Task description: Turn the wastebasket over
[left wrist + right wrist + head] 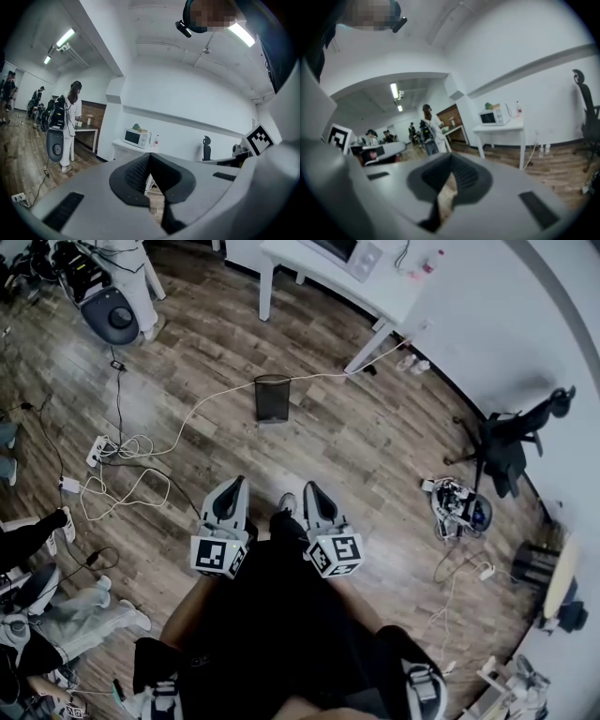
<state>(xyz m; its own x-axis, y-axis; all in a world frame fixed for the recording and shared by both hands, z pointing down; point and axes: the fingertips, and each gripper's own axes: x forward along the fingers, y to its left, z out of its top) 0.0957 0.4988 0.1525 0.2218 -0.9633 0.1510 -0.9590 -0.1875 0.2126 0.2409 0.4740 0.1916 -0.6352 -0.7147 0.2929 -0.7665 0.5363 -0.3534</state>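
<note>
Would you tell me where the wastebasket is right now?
In the head view, the black mesh wastebasket stands on the wooden floor upper centre, left of the white table, beside a white cable.

Wood-plank floor (356,442) carries an upright black mesh wastebasket (272,397), a white cable (202,409) passing just behind it, a power strip (96,452) at left, a white table (389,292) and an office chair (506,442).

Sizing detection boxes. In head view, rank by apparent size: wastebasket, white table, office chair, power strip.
1. white table, cut off by the frame edge but still largest
2. office chair
3. wastebasket
4. power strip
</note>
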